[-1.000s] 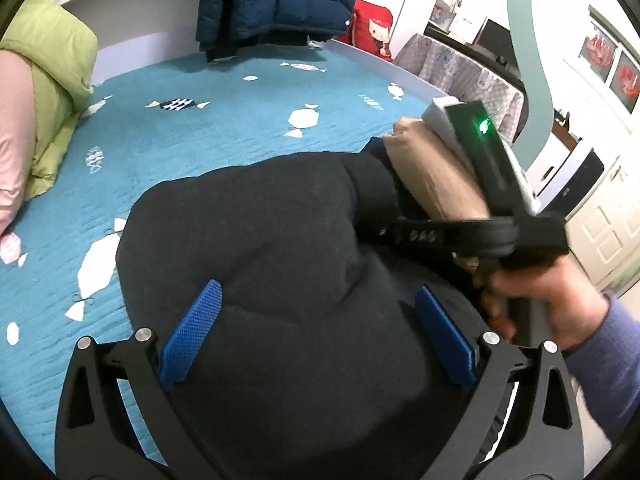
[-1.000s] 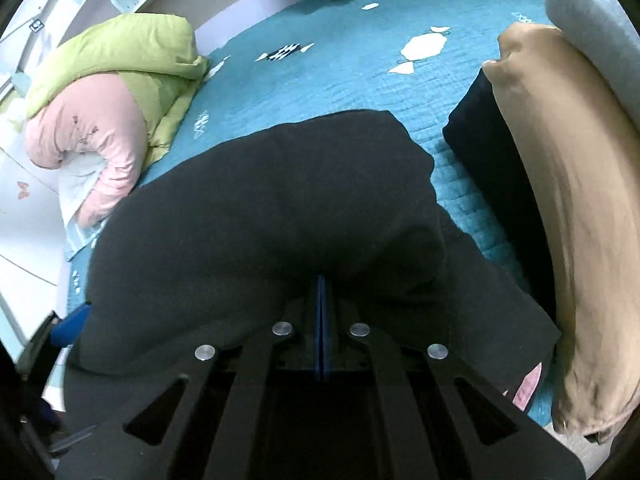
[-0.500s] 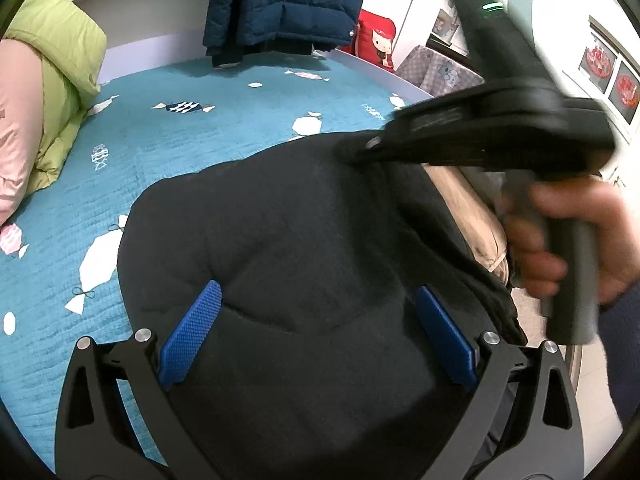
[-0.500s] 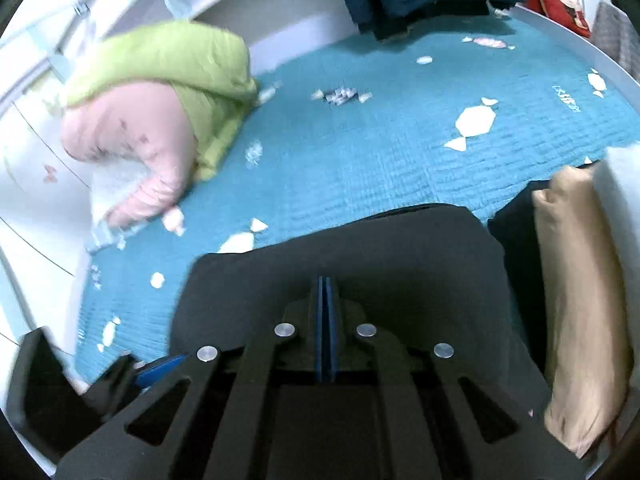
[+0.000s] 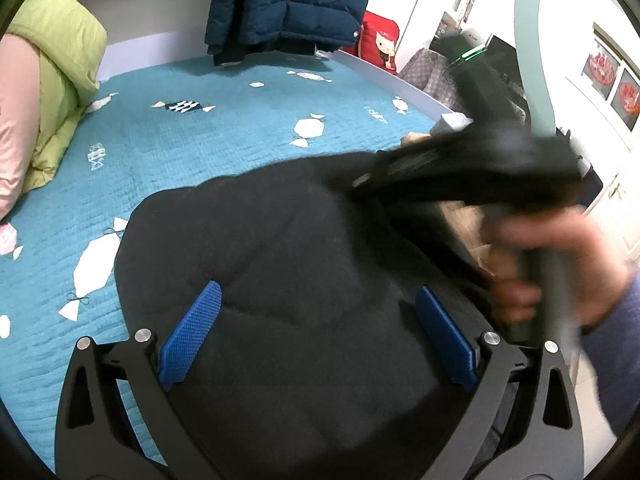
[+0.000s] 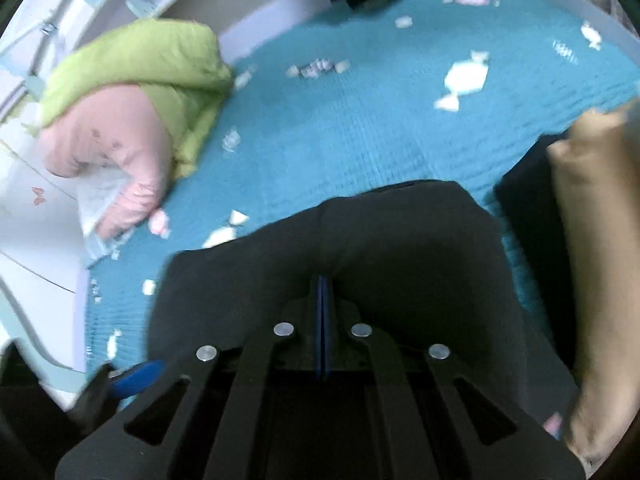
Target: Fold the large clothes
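A black garment [image 5: 320, 280] lies bunched in a thick fold on the teal bedspread [image 5: 200, 148]. My left gripper [image 5: 318, 332] stands open over it, one blue pad on each side of the cloth, not pinching. My right gripper [image 6: 322, 292] has its pads almost together on a crease of the black garment [image 6: 360, 240], and its jaws are just starting to open. In the left wrist view the right gripper [image 5: 360, 180] is a blurred black shape at the garment's far right edge, held by a hand [image 5: 540, 272].
A stack of folded clothes, tan [image 6: 592, 240] over black, lies right of the garment. A green and pink padded jacket [image 6: 132, 112] is heaped at the left by the bed's white rail. A navy jacket [image 5: 288, 0] hangs at the far end.
My right gripper has risen and swung up from low beside the tan stack to the garment's far right edge. The garment's right side now covers more of the tan stack. The left gripper stays put.
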Demonstrator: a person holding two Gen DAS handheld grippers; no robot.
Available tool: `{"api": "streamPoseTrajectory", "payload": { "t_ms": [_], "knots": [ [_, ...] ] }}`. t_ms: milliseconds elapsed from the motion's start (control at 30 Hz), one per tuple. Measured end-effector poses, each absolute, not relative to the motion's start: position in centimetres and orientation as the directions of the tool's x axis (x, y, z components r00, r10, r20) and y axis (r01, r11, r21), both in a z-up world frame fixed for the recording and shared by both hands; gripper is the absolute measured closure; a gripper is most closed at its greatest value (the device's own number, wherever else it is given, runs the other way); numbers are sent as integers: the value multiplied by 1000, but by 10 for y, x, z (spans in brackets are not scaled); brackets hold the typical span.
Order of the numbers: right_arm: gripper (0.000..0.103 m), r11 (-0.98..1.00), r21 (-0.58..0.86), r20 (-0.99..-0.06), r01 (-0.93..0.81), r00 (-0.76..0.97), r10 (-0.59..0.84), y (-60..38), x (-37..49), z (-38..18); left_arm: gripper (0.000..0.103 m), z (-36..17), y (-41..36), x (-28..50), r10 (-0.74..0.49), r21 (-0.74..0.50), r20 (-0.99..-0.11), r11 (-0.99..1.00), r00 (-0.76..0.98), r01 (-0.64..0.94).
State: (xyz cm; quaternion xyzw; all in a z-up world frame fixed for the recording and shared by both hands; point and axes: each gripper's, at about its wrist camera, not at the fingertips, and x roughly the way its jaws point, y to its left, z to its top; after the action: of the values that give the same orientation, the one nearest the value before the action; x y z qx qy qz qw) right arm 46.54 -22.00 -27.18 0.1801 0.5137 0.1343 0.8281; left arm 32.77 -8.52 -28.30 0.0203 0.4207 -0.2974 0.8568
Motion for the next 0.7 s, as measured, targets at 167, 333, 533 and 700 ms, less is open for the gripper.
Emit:
{"api": "streamPoseTrajectory", "payload": {
  "t_ms": [167, 333, 533, 700],
  "knots": [
    [88, 905, 416, -792, -88, 455, 408, -241, 379, -238, 6, -285, -74, 325, -500, -237, -728, 825, 468, 513],
    [92, 909, 417, -839, 27, 395, 373, -255, 335, -294, 6, -284, -68, 322, -507, -251, -727, 824, 463, 509],
    [95, 866, 480, -824, 137, 409, 392, -263, 338, -337, 6, -280, -86, 315, -451, -177, -764, 834, 461, 523],
    [59, 846, 520, -770, 120, 495, 403, -269, 311, -289, 5, -282, -83, 314, -392, -137, -776, 869, 494, 475]
  ]
}}
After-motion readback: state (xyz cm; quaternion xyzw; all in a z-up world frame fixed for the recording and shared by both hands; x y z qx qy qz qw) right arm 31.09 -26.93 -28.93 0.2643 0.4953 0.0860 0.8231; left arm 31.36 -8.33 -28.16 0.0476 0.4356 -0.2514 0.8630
